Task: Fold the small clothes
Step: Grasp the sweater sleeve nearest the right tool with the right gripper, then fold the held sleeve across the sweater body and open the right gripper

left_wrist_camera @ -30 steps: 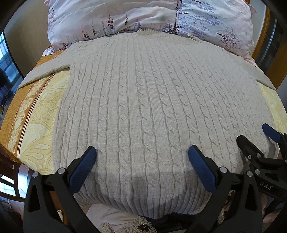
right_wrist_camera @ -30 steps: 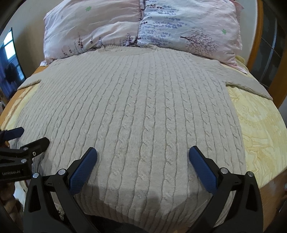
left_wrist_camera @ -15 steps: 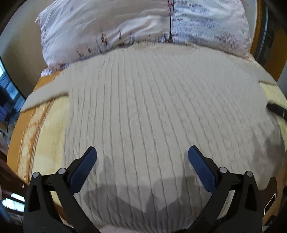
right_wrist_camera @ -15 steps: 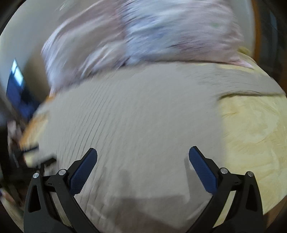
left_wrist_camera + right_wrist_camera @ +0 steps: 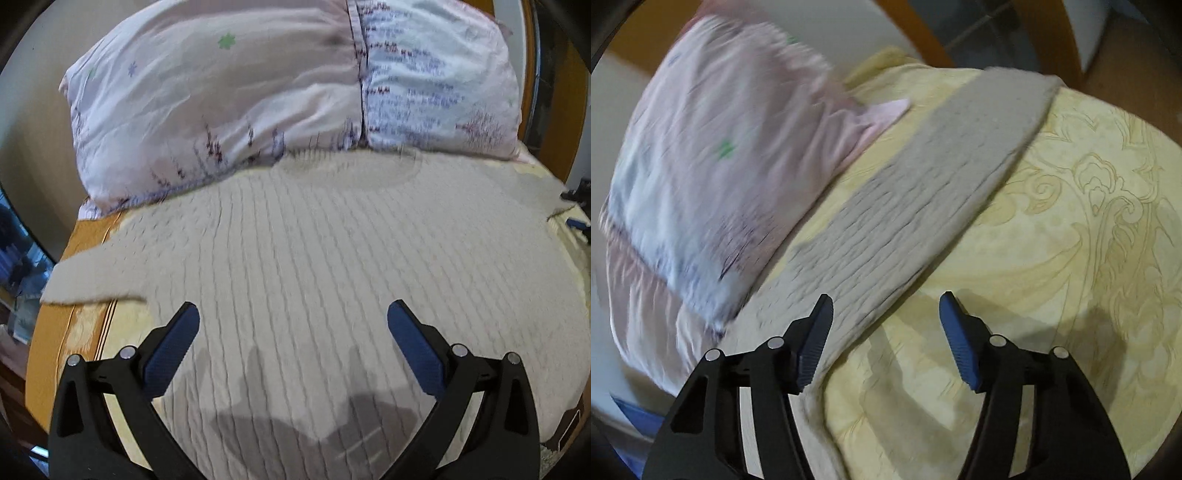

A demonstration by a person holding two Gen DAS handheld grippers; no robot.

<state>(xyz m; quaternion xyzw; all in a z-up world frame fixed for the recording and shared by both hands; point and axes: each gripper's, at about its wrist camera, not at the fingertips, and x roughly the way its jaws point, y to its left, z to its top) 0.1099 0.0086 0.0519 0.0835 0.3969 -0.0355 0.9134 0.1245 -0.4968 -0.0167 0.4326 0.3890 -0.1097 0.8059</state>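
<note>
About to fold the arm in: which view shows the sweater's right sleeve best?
Right wrist view: the sleeve runs its whole length across the yellow bedspread, ahead of the open tongs. Left wrist view catches only its blurred start at the frame's right edge.

Sweater [image 5: 332, 266] laid flat on the bed [image 5: 1071, 229], neck toward two pillows [image 5: 229, 92] set side by side behind it. One sleeve [image 5: 923, 192] is stretched out across the bedspread, beside the pillow [image 5: 713, 158].
</note>
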